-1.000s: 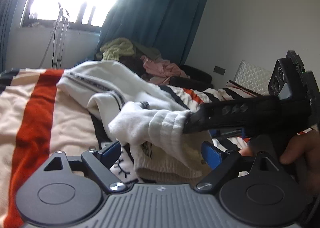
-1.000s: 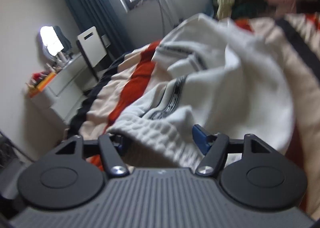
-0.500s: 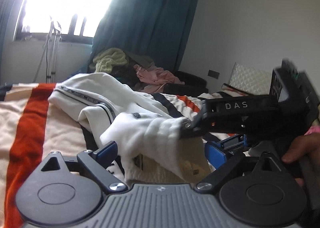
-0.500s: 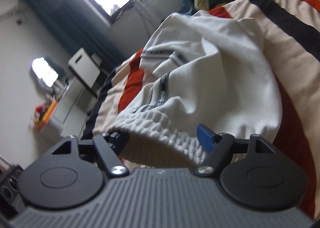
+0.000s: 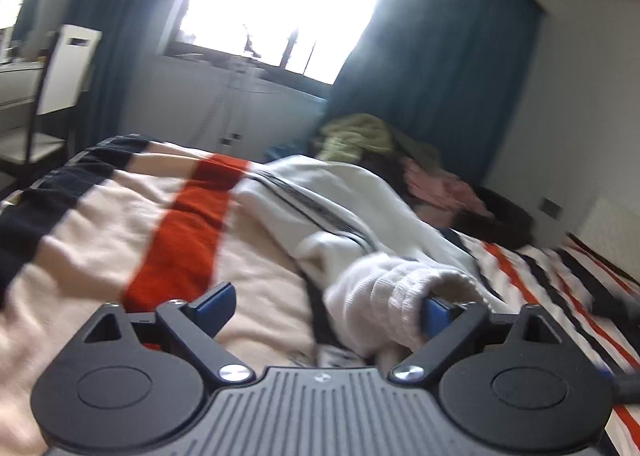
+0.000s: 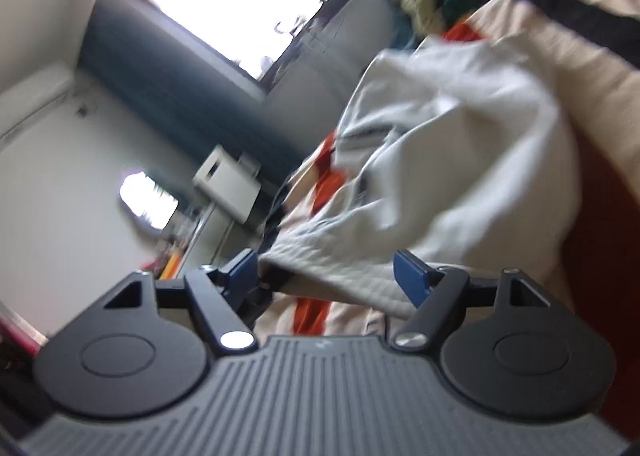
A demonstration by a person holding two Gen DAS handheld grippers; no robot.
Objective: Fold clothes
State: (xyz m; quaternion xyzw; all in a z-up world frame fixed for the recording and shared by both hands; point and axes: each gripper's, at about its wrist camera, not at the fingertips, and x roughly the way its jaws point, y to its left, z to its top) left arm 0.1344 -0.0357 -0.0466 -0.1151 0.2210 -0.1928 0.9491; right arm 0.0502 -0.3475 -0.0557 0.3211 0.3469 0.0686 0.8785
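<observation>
A white knit garment with dark striped trim [image 5: 344,208] lies bunched on the striped bed cover [image 5: 120,224]. Its ribbed cuff [image 5: 392,296] rests against the right finger of my left gripper [image 5: 324,308], whose jaws stand wide apart. In the right wrist view the garment [image 6: 460,144] fills the middle, and its ribbed hem [image 6: 340,276] lies between the wide-apart jaws of my right gripper [image 6: 332,276]. Both views are blurred by motion.
A pile of green, pink and dark clothes [image 5: 384,152] sits at the far side of the bed, below the window and blue curtains. A white chair and dresser [image 5: 60,68] stand at the left. The right wrist view is tilted.
My left gripper has swung left, and the right gripper has left its view. The right gripper has tilted and pulled back a little along the hem.
</observation>
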